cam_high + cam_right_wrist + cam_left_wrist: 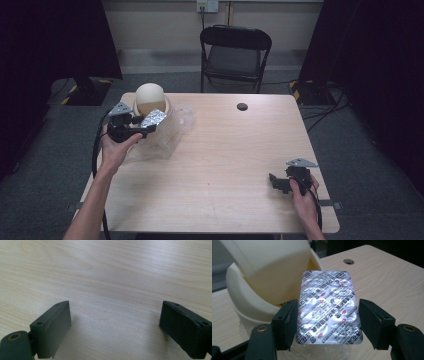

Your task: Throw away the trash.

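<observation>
One flat, rectangular, crinkly silver foil blister pack (329, 307) between black jaws.

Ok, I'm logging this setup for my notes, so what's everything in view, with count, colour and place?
blister pack: one, silver foil with red print, held between the left tool's jaws
bin: one, cream, domed swing lid, far left of the table
clear plastic: crumpled, count unclear, see-through, beside the bin
table: one, light wood, centre
cable hole: one, black, far side of the table
folding chair: one, black, behind the table
left tool: one, black, shut on the blister pack, by the bin
right tool: one, black, jaws open, near right of the table
</observation>
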The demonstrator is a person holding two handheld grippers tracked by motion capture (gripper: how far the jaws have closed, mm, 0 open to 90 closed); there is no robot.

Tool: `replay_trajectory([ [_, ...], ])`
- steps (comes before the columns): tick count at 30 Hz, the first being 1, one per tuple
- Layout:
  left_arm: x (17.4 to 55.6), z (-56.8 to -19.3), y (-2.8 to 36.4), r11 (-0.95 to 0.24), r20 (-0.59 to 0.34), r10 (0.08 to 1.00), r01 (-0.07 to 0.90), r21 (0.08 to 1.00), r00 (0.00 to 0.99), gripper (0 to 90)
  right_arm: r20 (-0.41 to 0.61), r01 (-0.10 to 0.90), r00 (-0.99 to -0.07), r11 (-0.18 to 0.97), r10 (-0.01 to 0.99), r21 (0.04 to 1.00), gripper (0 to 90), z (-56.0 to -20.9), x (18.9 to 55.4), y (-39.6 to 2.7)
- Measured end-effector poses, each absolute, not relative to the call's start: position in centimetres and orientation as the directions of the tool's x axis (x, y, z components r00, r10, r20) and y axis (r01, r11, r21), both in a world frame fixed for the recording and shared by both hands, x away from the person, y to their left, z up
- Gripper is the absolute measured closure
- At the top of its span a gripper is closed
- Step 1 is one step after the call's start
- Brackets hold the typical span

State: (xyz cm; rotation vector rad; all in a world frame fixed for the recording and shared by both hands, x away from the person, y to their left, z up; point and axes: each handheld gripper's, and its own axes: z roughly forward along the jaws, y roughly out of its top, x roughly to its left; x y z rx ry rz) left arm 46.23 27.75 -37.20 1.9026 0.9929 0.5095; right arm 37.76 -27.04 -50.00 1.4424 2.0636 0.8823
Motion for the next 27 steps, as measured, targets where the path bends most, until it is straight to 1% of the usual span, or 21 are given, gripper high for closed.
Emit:
replay_trajectory([
  [5,46.5,-37.2,28.0,-0.265,-0.044,0.815,0.439,0.859,0.578,34.2,-0.015,0.639,-0.337,0.241,0.941,0.730,9.6,-50.0,37.8,-27.0],
  [6,46.7,-37.1,27.8,-0.280,-0.026,0.820,0.441,0.852,0.572,34.2,-0.015,0.640,-0.337,0.241,0.941,0.730,9.6,-50.0,37.8,-27.0],
  [14,47.4,-36.4,27.4,-0.245,-0.048,0.829,0.440,0.864,0.557,34.1,-0.015,0.639,-0.338,0.241,0.941,0.730,9.6,-50.0,37.8,-27.0],
  [18,47.6,-36.2,27.2,-0.250,-0.038,0.831,0.434,0.865,0.555,34.1,-0.015,0.640,-0.338,0.241,0.941,0.730,9.6,-50.0,37.8,-27.0],
  [24,47.7,-36.2,28.1,-0.233,-0.056,0.849,0.466,0.854,0.526,34.1,-0.014,0.640,-0.338,0.241,0.941,0.730,9.6,-50.0,37.8,-27.0],
  [27,47.7,-36.2,28.4,-0.235,-0.053,0.849,0.466,0.853,0.526,34.1,-0.014,0.640,-0.338,0.241,0.941,0.730,9.6,-50.0,37.7,-27.0],
])
